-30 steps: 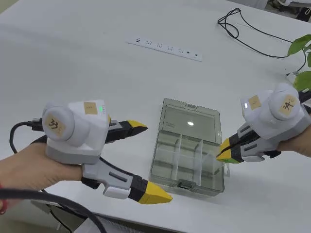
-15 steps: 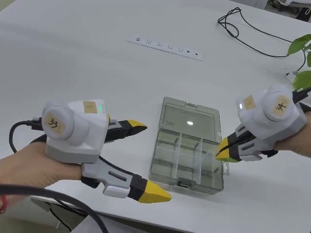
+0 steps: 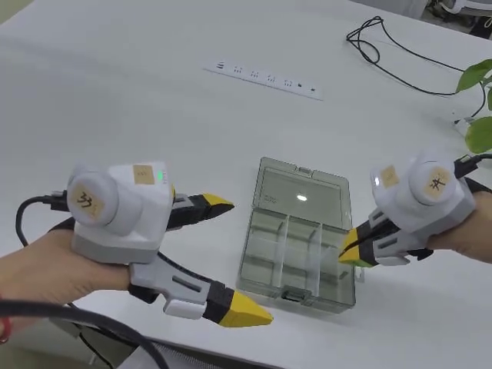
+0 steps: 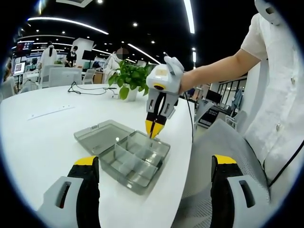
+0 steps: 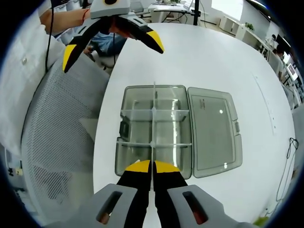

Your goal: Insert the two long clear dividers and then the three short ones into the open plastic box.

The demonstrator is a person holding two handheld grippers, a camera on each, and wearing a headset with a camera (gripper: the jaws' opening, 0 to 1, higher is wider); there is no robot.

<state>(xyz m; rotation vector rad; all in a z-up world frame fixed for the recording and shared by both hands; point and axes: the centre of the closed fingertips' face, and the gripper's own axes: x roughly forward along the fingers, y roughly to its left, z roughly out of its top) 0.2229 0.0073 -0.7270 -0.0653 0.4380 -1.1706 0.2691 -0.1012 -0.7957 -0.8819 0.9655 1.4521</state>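
The open clear plastic box (image 3: 264,270) lies on the white table, its lid (image 3: 302,192) flat behind the tray. Two long dividers (image 5: 154,112) cross the tray, with short pieces between them. My right gripper (image 3: 350,250) is at the tray's right wall, shut on a thin clear short divider (image 5: 152,153) that stands edge-on in the nearest compartment. The right gripper (image 5: 152,166) points straight down into the box (image 5: 137,128). My left gripper (image 3: 234,257) hovers wide open to the left of the box, holding nothing. It also appears in the right gripper view (image 5: 114,47).
A white power strip (image 3: 265,77) lies further back, with a black cable (image 3: 384,54) at the far right. Green plant leaves (image 3: 480,108) reach in from the right edge. The table's near edge runs just below the box. A grey mesh chair (image 5: 52,123) stands beside the table.
The right gripper has sunk a little and shifted left at the box's right wall, still with the divider. The left gripper has held its place, open.
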